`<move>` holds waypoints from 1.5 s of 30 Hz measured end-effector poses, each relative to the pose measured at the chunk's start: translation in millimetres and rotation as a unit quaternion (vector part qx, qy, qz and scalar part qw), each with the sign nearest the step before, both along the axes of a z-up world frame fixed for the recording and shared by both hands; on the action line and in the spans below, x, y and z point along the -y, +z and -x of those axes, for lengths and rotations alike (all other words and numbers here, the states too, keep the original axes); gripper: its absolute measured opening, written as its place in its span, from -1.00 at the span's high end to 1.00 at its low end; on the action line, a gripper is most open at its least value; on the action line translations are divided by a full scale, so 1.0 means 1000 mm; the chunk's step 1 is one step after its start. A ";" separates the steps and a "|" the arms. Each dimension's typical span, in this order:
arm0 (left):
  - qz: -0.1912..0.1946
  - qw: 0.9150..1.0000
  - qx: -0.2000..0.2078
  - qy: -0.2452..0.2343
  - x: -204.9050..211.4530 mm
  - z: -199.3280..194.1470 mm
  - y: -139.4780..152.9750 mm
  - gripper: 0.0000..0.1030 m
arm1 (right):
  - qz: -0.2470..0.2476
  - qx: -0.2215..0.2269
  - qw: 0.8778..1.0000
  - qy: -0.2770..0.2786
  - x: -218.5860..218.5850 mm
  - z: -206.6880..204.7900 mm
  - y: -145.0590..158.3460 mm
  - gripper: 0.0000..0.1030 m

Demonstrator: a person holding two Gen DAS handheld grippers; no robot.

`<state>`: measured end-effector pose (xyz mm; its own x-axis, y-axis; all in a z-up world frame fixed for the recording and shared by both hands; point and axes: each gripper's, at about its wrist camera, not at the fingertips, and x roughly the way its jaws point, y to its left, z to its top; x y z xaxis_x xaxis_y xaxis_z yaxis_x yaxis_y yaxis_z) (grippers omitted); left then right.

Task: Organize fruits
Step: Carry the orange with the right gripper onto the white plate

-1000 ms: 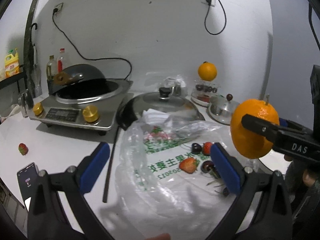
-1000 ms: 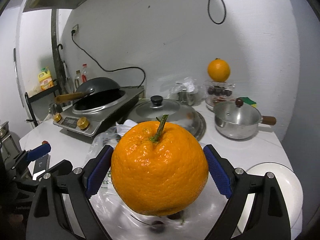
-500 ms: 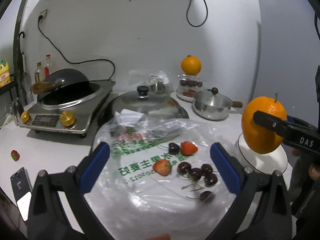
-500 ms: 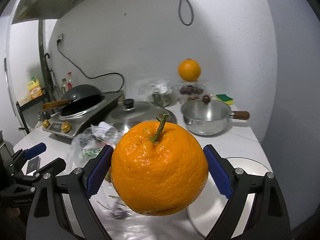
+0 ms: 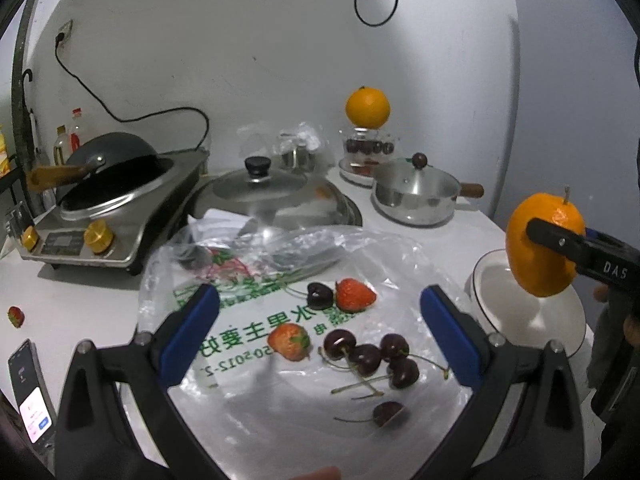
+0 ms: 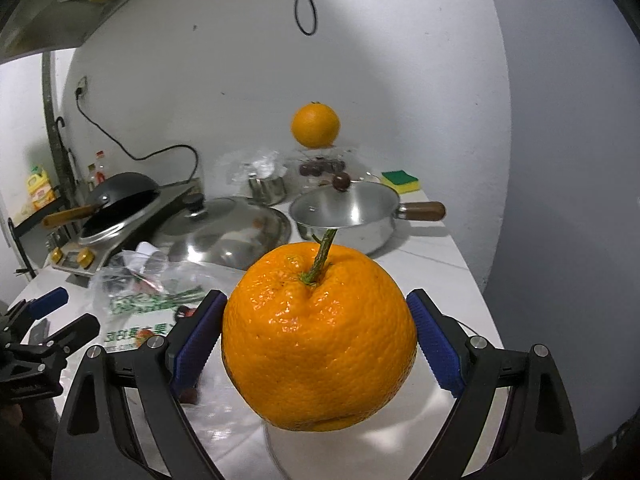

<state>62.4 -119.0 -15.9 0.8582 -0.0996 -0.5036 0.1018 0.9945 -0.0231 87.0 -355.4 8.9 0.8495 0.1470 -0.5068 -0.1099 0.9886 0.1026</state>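
- Since a second ago I've swung the orange [image 6: 319, 336] off the plastic bag [image 5: 256, 264] and out over the white plate [image 5: 492, 280]; it now hangs above the plate, not touching it as far as I can tell.
- Right gripper [image 6: 316, 340] is clamped on the orange, blue pads pressed on at roughly 9 and 3 o'clock, stem pointing up toward 12.
- Left gripper [image 5: 320, 336] is spread wide with nothing in it, hovering over the bag. From that camera the plate and orange sit at about 3 o'clock.
- Loose on the bag: two strawberries [image 5: 354, 295] and a bunch of cherries [image 5: 372, 358]. One stray strawberry [image 5: 15, 316] is way off at 9 o'clock on the counter, near the phone [image 5: 32, 392].
- Another orange [image 5: 367, 107] sits on a glass jar [image 5: 368, 148] at the back, around 12 o'clock, beside the saucepan [image 5: 416, 196].
- What worries me: the orange is round and the plate looks shallow, so if I let go from this height it could bounce or roll right off, and the counter edge is close on that side.
- Also the grip is only on two small patches of a bumpy skin, so a quick tilt could let it slip early. I'd lower it until it's resting before I spread the pads.
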 end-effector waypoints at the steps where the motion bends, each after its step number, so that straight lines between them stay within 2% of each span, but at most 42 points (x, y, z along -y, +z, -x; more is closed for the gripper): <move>1: -0.001 1.000 -0.002 0.000 0.002 -0.003 -0.002 -0.96 | 0.000 -0.003 1.000 -0.002 0.003 -0.002 -0.002 -0.79; 11: -0.011 1.000 -0.018 0.000 0.012 -0.020 -0.013 -0.96 | 0.001 -0.043 0.999 -0.026 0.026 -0.028 -0.030 -0.79; 22: -0.011 1.000 -0.022 0.003 0.009 -0.024 -0.017 -0.96 | 0.011 -0.075 0.996 -0.042 0.030 -0.042 -0.035 -0.80; 28: -0.009 1.000 -0.022 0.005 0.003 -0.019 -0.017 -0.96 | 0.029 -0.094 0.995 -0.020 0.019 -0.046 -0.039 -0.81; 33: -0.007 1.000 -0.021 0.011 -0.004 -0.016 -0.016 -0.96 | 0.020 -0.089 0.996 -0.012 0.015 -0.047 -0.034 -0.83; 45: -0.005 1.000 -0.013 0.014 -0.014 -0.007 -0.009 -0.96 | 0.041 -0.050 0.997 -0.032 0.003 -0.030 -0.012 -0.83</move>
